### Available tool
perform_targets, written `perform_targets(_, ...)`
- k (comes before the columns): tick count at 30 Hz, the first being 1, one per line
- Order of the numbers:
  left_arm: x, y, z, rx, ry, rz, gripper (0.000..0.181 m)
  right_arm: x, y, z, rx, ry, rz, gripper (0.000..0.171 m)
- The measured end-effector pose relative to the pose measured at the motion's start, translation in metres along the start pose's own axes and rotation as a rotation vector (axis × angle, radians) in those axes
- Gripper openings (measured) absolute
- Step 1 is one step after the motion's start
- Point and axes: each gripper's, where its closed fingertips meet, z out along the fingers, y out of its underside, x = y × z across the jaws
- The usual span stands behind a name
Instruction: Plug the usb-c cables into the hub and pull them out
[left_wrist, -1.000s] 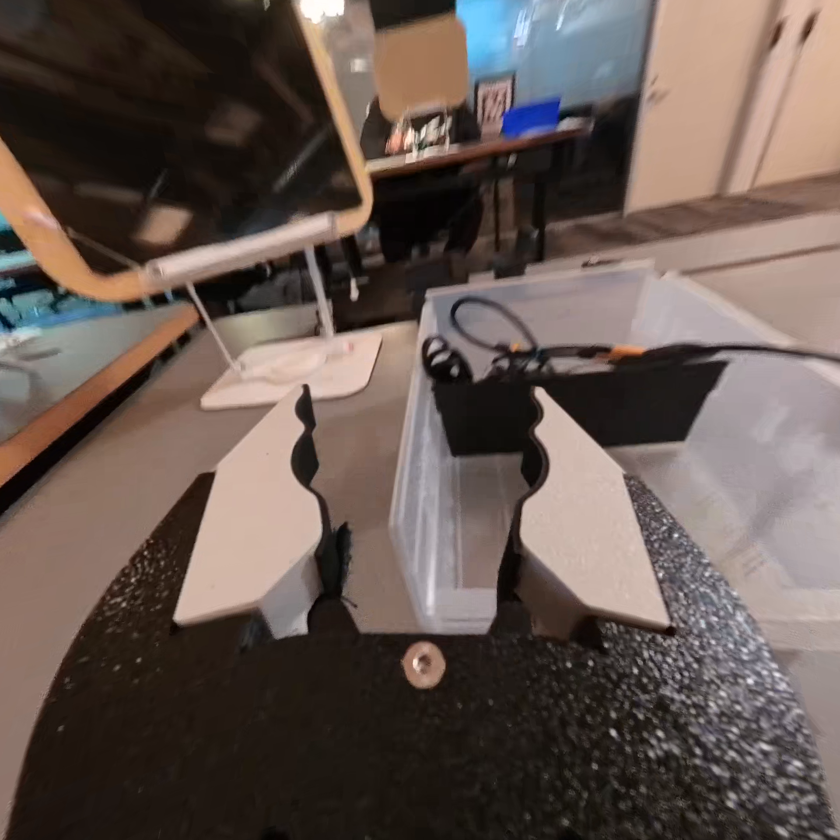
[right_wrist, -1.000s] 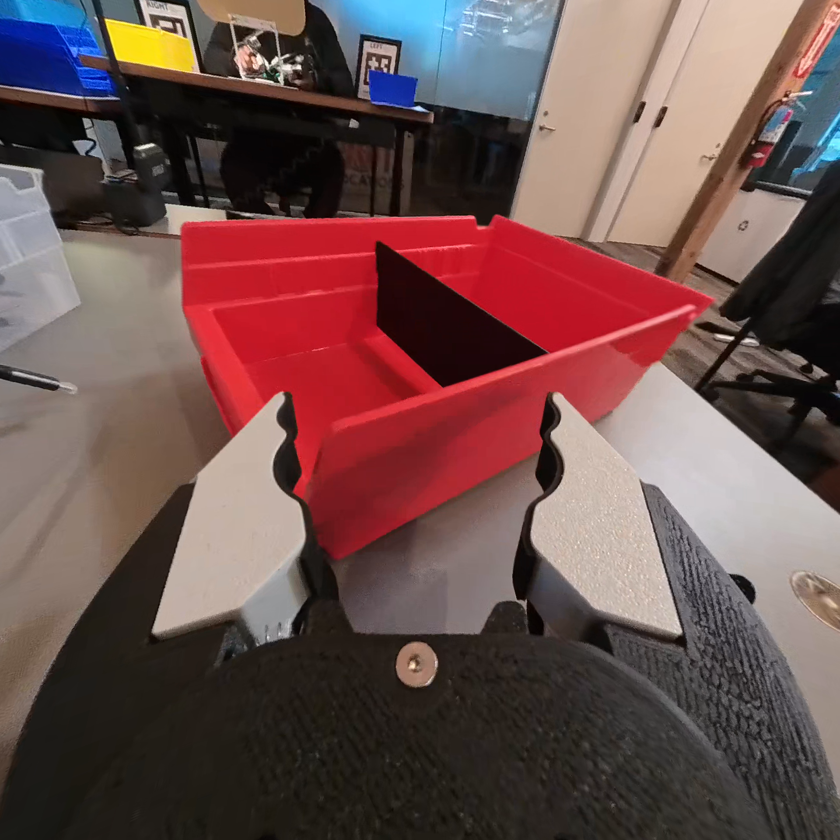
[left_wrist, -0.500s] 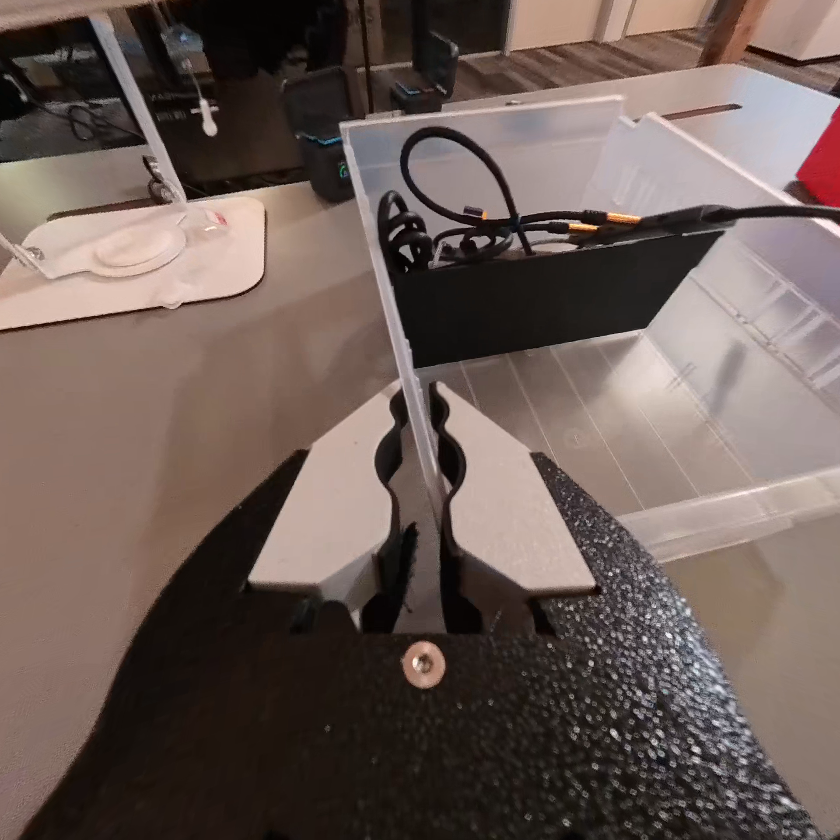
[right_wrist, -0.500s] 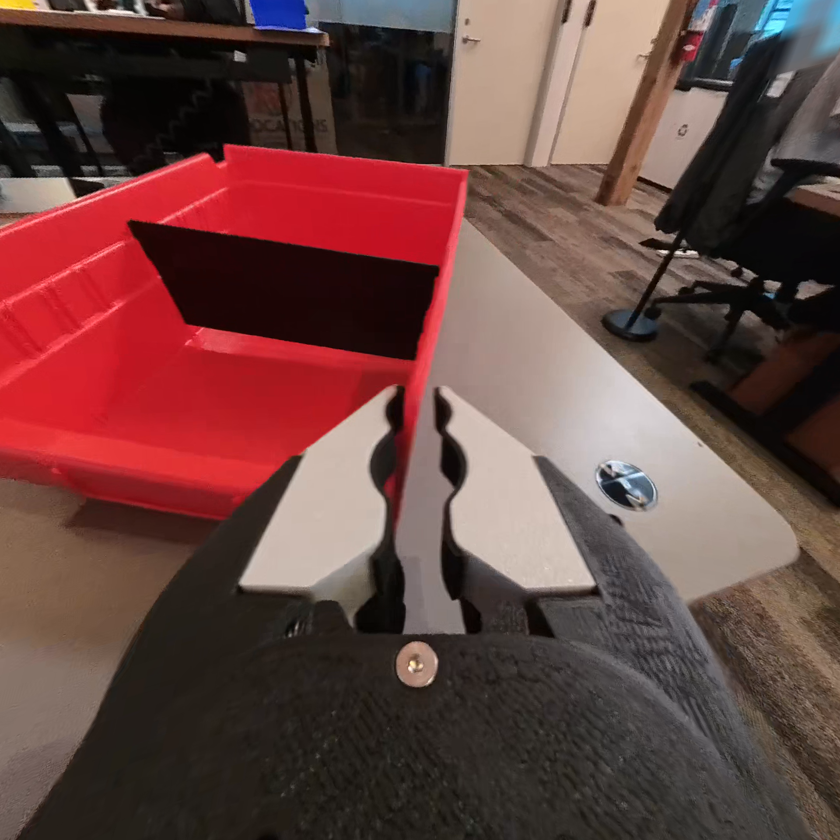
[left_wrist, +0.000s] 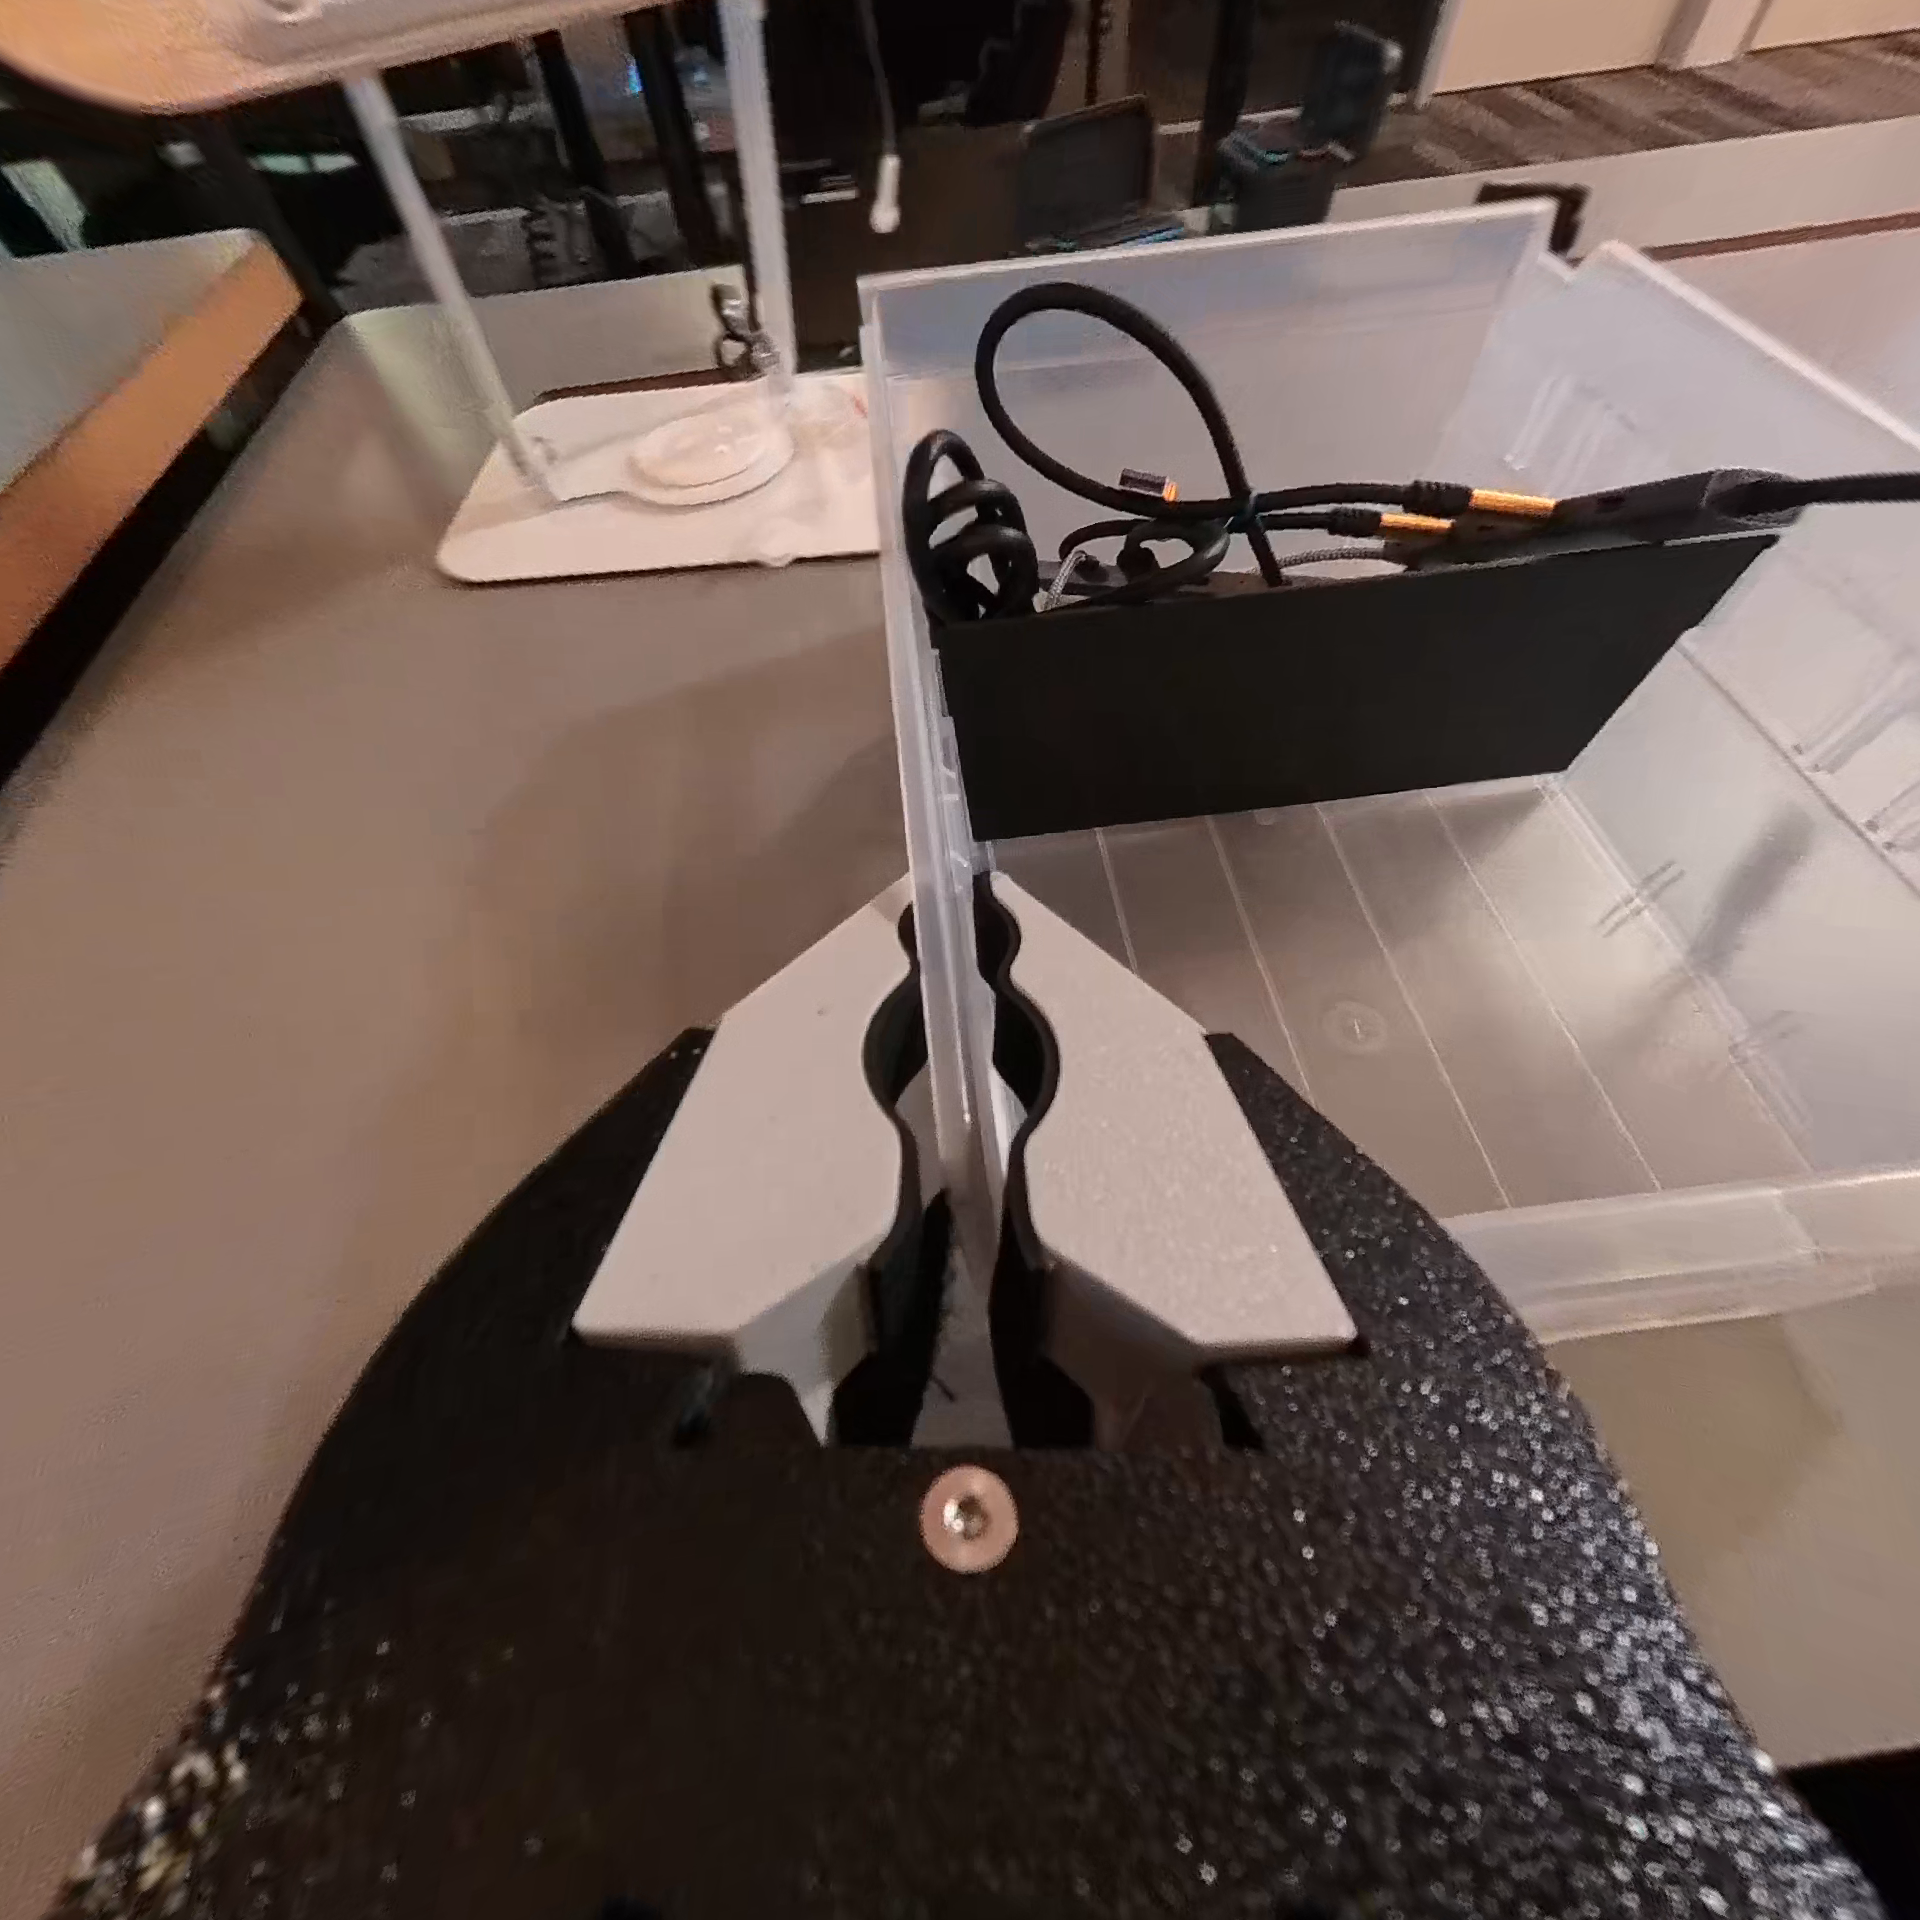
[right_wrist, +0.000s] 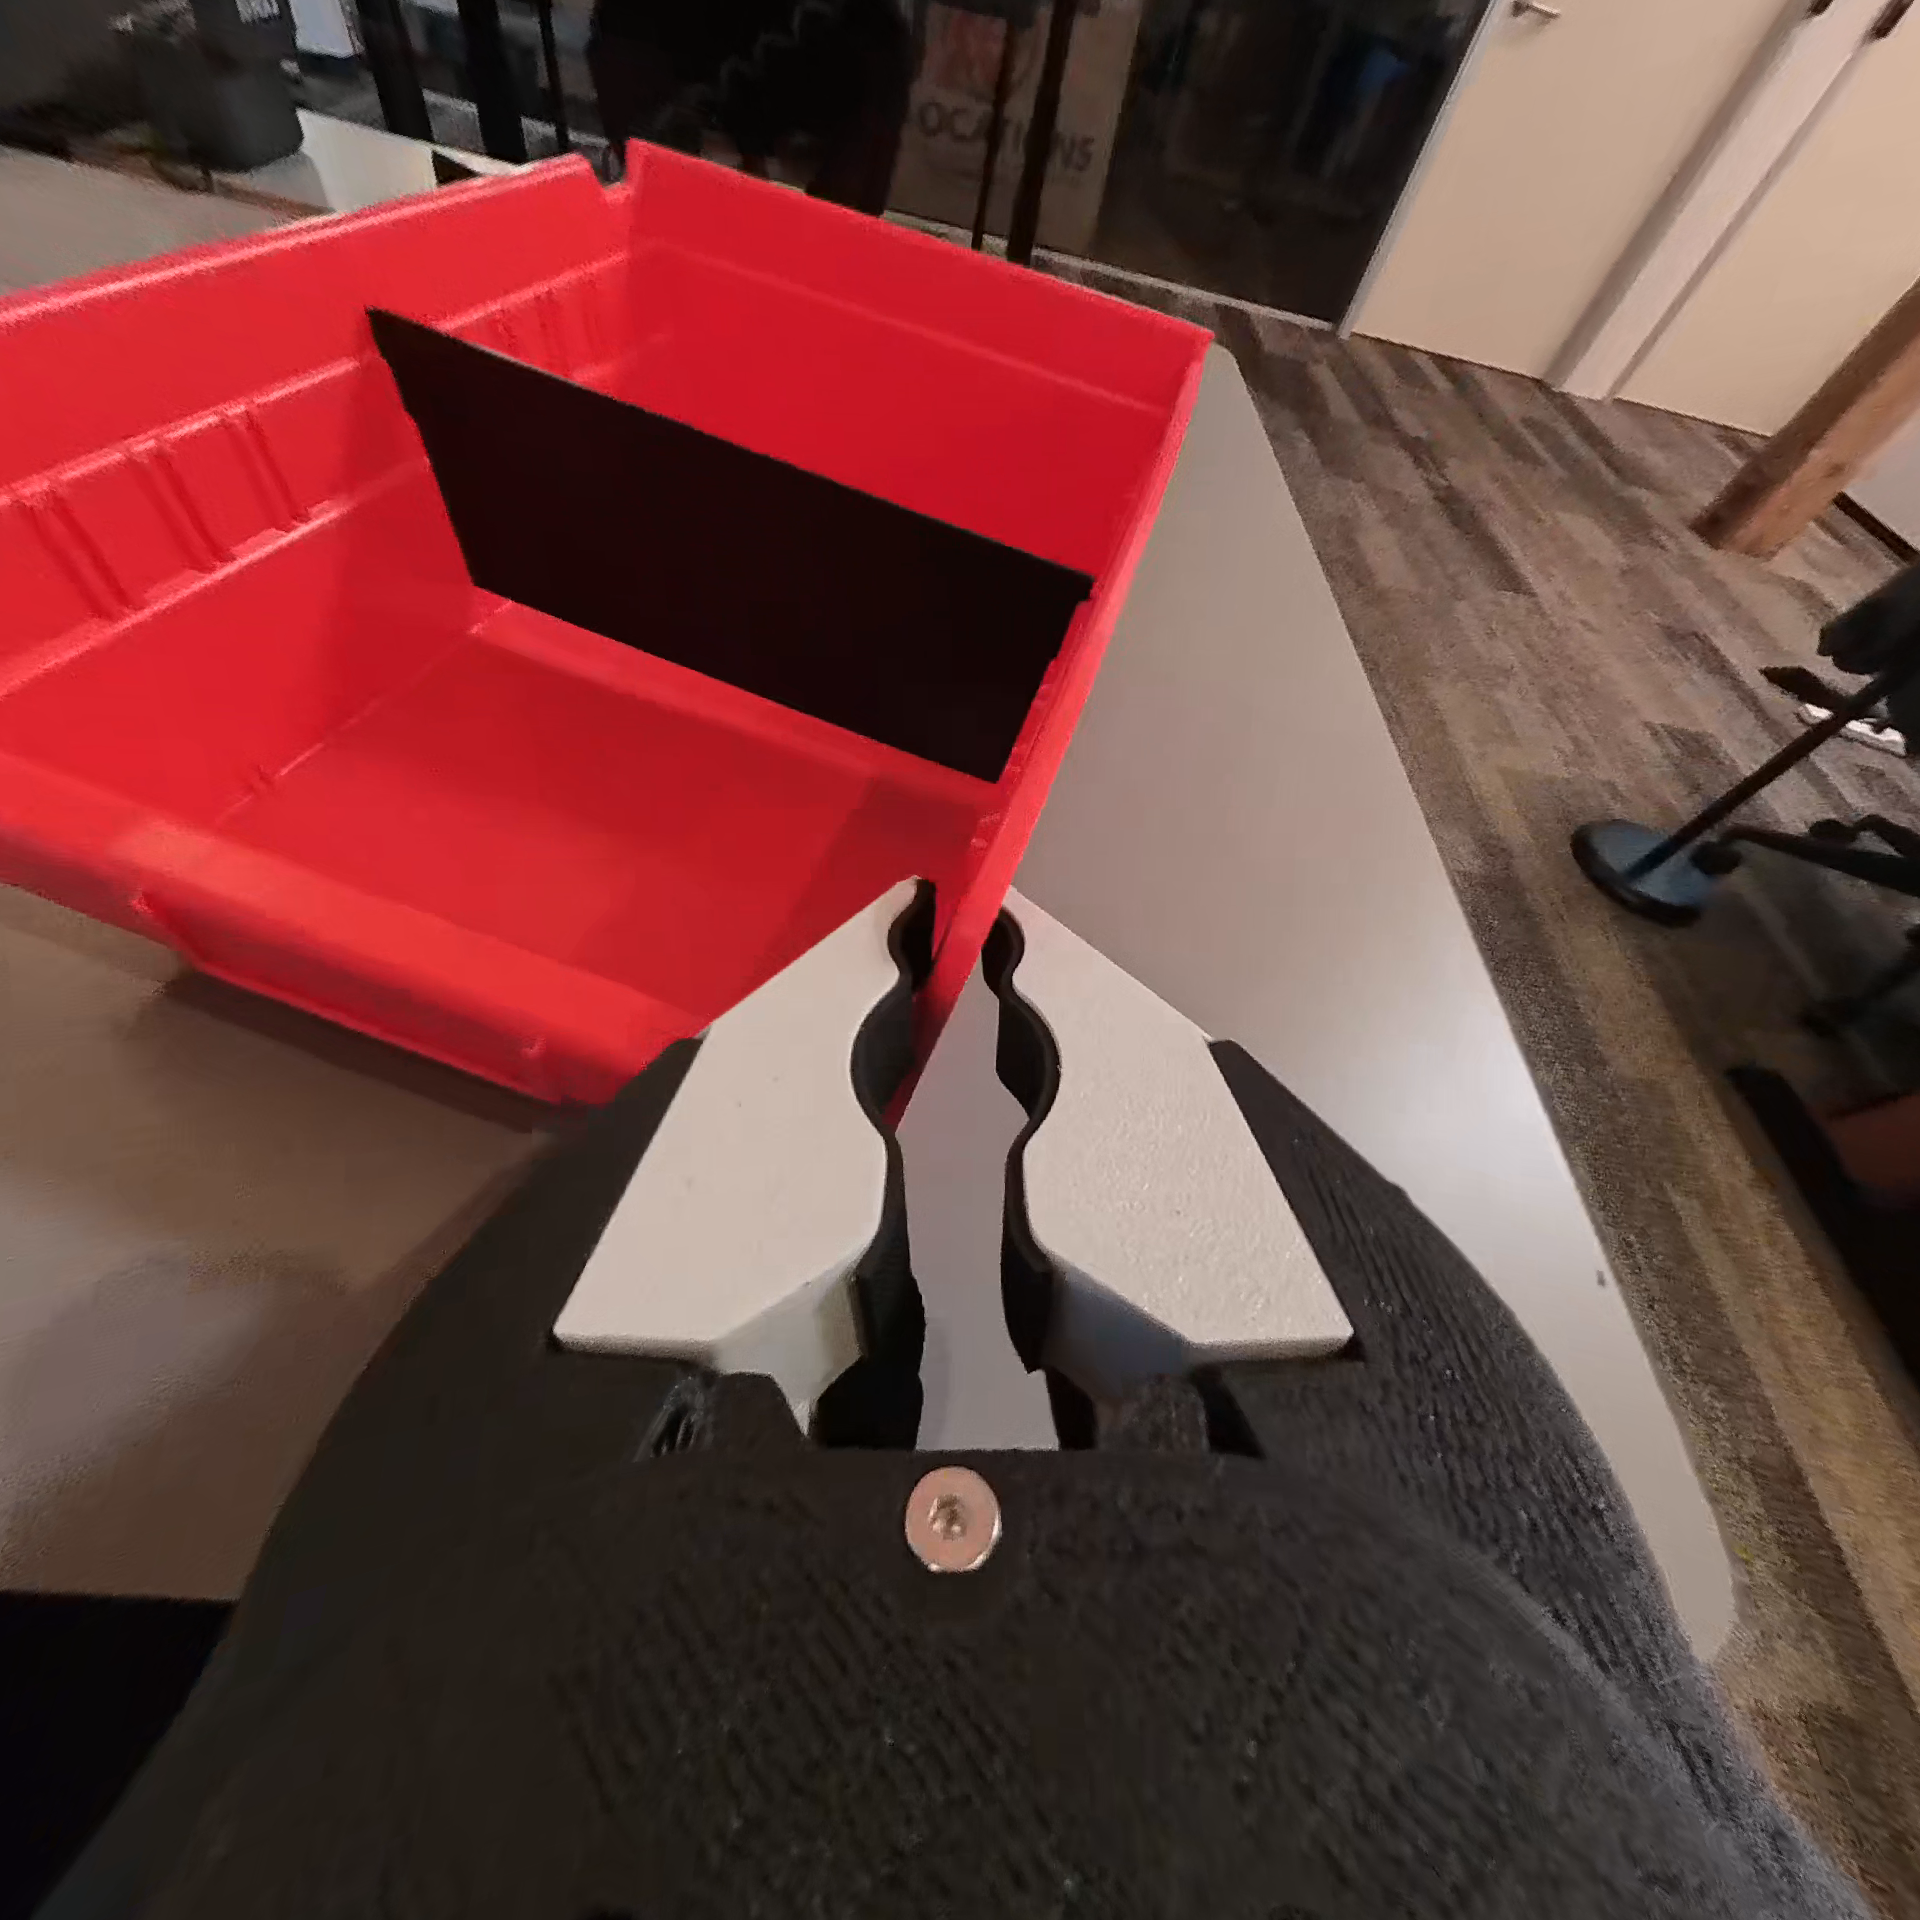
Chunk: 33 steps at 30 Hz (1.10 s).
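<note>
A clear plastic bin (left_wrist: 1558, 1205) holds black usb-c cables (left_wrist: 1101, 436) with orange connector ends (left_wrist: 1507, 507) plugged into a dark hub (left_wrist: 1683, 509), all behind a black divider (left_wrist: 1299, 707) in the far compartment. The near compartment is empty. My left gripper (left_wrist: 956, 894) is shut on the bin's left wall, near its front corner. In the right wrist view, my right gripper (right_wrist: 961, 904) is shut on the right wall of an empty red bin (right_wrist: 312, 520) that has a black divider (right_wrist: 748, 582).
Both bins stand on a grey table (left_wrist: 416, 831). A white stand base (left_wrist: 665, 499) sits left of the clear bin. The table's right edge (right_wrist: 1558, 1143) runs close beside the red bin, with wood floor and a chair base (right_wrist: 1652, 862) beyond. One gripper's finger ends stand about 70 cm off the other's.
A second ago both grippers were open in front of the bins. They closed on the bin walls and still hold them; both views have shifted slightly.
</note>
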Motion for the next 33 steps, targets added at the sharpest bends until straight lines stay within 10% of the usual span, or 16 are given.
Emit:
perform_targets(9,-0.07,0.013,-0.019,-0.006,-0.027,-0.05,0.003,0.005,0.001,-0.001,-0.015,0.002,0.003,0.006)
perform_targets(13,-0.071,0.017,-0.023,-0.033,0.066,-0.153,0.004,0.034,-0.024,-0.026,0.129,0.146,0.208,0.048)
perform_targets(17,-0.072,0.011,-0.045,-0.004,0.068,-0.207,0.03,0.055,-0.074,-0.081,0.369,0.277,0.271,0.048)
perform_targets(26,0.044,-0.068,-0.046,0.114,0.259,0.448,0.033,-0.034,-0.165,-0.096,0.525,0.175,-0.041,0.039)
perform_targets(33,0.084,-0.054,-0.002,-0.076,0.358,0.872,0.033,-0.104,-0.165,-0.066,0.481,0.015,-0.202,0.038)
